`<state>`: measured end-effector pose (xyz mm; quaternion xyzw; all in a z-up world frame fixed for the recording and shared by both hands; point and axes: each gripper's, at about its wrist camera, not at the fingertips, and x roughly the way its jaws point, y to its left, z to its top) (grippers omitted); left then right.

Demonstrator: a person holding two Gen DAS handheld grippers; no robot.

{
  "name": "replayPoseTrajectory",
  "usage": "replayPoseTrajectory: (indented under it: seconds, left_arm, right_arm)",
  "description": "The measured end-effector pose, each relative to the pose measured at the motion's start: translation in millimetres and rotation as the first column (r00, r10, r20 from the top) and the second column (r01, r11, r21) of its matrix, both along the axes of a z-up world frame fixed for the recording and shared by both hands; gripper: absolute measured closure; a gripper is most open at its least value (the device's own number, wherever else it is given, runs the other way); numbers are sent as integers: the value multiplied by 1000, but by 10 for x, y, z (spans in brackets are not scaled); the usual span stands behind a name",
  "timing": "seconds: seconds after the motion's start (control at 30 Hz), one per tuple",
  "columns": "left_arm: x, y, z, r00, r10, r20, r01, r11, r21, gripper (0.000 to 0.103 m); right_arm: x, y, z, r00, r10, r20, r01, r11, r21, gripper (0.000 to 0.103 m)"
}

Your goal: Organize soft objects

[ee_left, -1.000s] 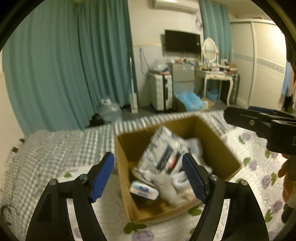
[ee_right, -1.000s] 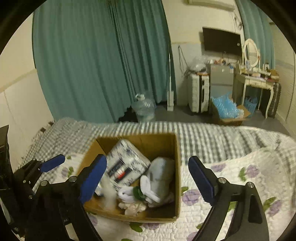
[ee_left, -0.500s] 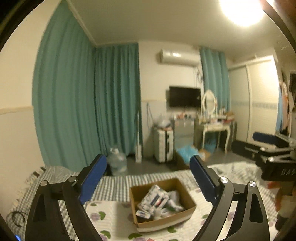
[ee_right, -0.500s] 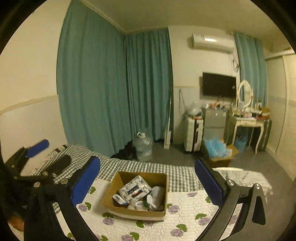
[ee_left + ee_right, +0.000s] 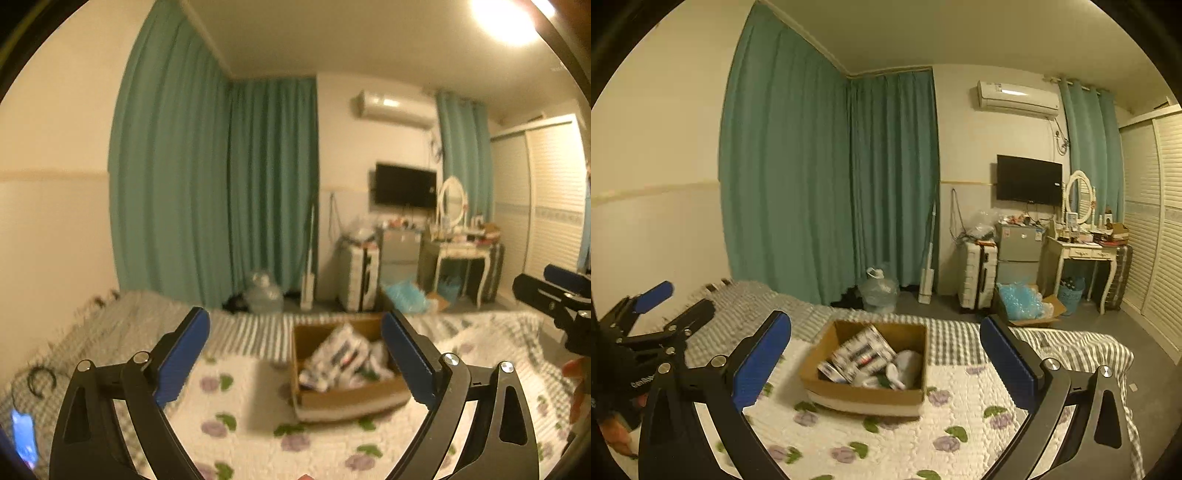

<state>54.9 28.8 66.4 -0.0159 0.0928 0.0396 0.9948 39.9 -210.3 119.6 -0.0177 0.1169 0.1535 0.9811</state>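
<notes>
A brown cardboard box (image 5: 321,400) (image 5: 860,397) sits on the flowered bedspread (image 5: 251,439) (image 5: 960,417). It holds a patterned tissue pack (image 5: 338,352) (image 5: 862,350) and white socks (image 5: 905,363) among other soft items. My left gripper (image 5: 295,363) is open and empty, well back from the box; it also shows at the left edge of the right wrist view (image 5: 670,306). My right gripper (image 5: 884,363) is open and empty, also back from the box; it shows at the right edge of the left wrist view (image 5: 554,291).
Teal curtains (image 5: 827,184) hang behind the bed. A water jug (image 5: 879,290), a suitcase (image 5: 977,275), a small fridge (image 5: 1019,254) and a dressing table (image 5: 1086,258) stand on the floor beyond. A phone (image 5: 24,437) lies at the bed's left edge.
Both grippers pulled far up and back from the box, which went from filling the view to small; since half a second ago they have come slightly closer and lower. Both stayed open.
</notes>
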Motion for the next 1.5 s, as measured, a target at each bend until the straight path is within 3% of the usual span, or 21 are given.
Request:
replayPoseTrajectory:
  seconds: [0.17, 0.4, 1.5]
  left_arm:
    - [303, -23, -540, 994, -4, -110, 4, 1000, 3, 7]
    - [454, -106, -901, 985, -2, -171, 7, 1000, 27, 7]
    - [394, -211, -928, 983, -7, -185, 16, 999, 44, 7]
  right_arm:
    - [431, -55, -630, 998, -27, -57, 27, 1000, 5, 0]
    - [791, -152, -1207, 987, -23, -158, 22, 1000, -7, 0]
    - [645, -23, -1152, 993, 0, -117, 0, 1000, 3, 0]
